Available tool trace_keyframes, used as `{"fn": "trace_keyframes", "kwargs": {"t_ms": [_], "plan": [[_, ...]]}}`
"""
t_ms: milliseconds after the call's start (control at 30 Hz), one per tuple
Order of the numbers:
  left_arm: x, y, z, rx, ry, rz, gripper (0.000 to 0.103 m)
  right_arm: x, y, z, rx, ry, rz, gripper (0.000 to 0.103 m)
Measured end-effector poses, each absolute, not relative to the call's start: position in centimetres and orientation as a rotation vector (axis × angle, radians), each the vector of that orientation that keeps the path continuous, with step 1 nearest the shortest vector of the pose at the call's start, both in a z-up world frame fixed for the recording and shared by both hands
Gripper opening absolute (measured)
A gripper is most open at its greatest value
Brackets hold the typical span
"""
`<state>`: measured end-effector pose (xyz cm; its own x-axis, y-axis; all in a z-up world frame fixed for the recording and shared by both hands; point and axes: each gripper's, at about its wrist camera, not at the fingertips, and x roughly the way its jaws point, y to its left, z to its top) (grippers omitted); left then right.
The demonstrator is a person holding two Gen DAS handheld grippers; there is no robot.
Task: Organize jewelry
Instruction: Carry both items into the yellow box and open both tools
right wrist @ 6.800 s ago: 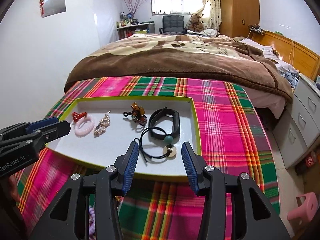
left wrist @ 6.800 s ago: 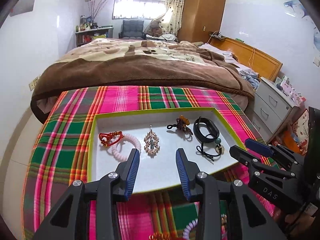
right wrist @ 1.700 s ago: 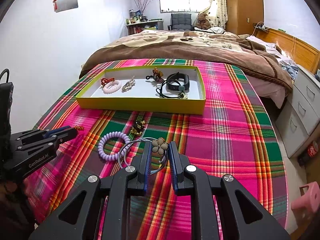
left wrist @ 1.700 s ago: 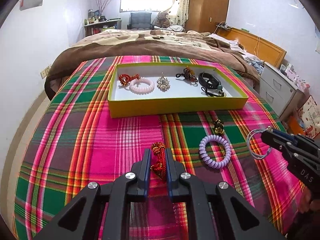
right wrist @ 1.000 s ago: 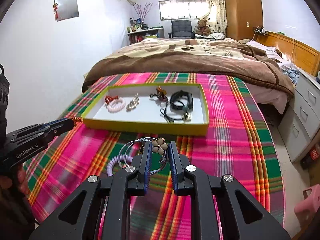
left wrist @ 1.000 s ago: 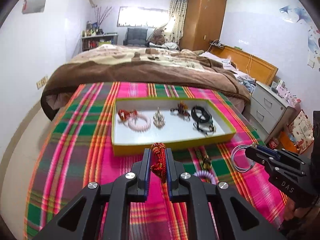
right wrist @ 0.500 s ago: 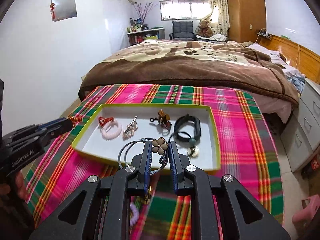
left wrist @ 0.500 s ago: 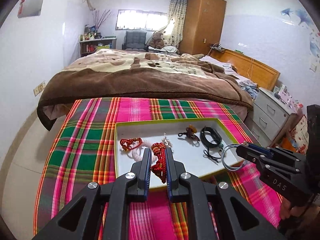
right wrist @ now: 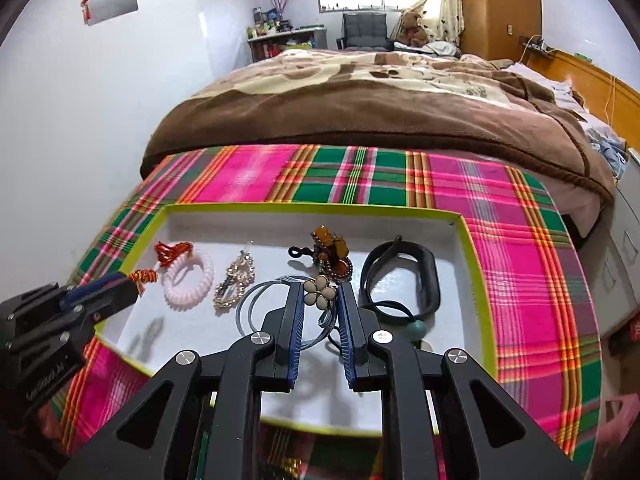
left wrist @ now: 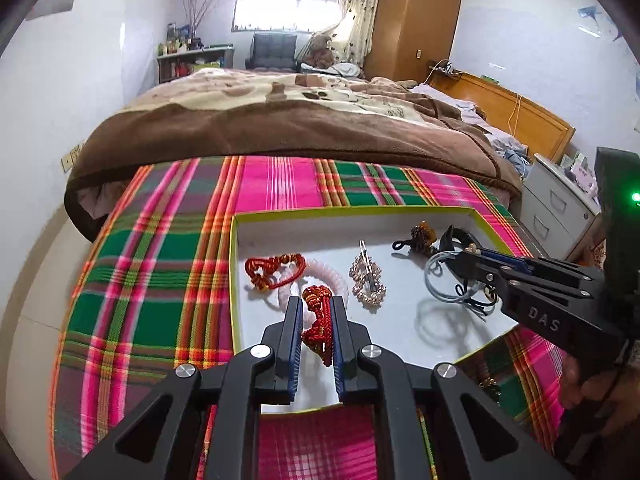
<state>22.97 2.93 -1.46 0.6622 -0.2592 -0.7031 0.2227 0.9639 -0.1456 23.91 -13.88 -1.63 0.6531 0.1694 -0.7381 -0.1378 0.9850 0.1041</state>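
While you carried both pieces over the yellow-rimmed tray (left wrist: pixel 476 211), each hand-held gripper was narrowed onto its load: the left hand-held gripper (left wrist: pixel 316 322) pinched a red knotted cord bracelet (left wrist: pixel 318 320), which hung lengthwise between the pads, and the right hand-held gripper (right wrist: pixel 320 304) clamped a cream flower charm (right wrist: pixel 319 291) with its grey cord loops (right wrist: pixel 256 308) drooping to the left of the pads. What mattered for the drop was what lay straight below and ahead of each tip. Just beyond your left tips sat the pink coil hair tie (left wrist: pixel 320 276) and the other red cord bracelet (left wrist: pixel 272 270), while bare tray floor lay directly beneath. Your right tips hung between the rhinestone clip (right wrist: pixel 234 282) on their left and the black band (right wrist: pixel 404 276) on their right, the amber bead piece (right wrist: pixel 330 250) ahead.
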Motion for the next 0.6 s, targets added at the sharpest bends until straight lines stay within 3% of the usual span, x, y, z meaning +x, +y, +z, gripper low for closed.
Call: {"fn": "trace_keyframes", "kwargs": {"t_ms": [600], "plan": [[23.3, 2.2, -3.3, -0.037, 0.865, -0.268, 0.015, 25.1, -12.6, -3.6, -0.035, 0.889, 0.161, 0.018]]}}
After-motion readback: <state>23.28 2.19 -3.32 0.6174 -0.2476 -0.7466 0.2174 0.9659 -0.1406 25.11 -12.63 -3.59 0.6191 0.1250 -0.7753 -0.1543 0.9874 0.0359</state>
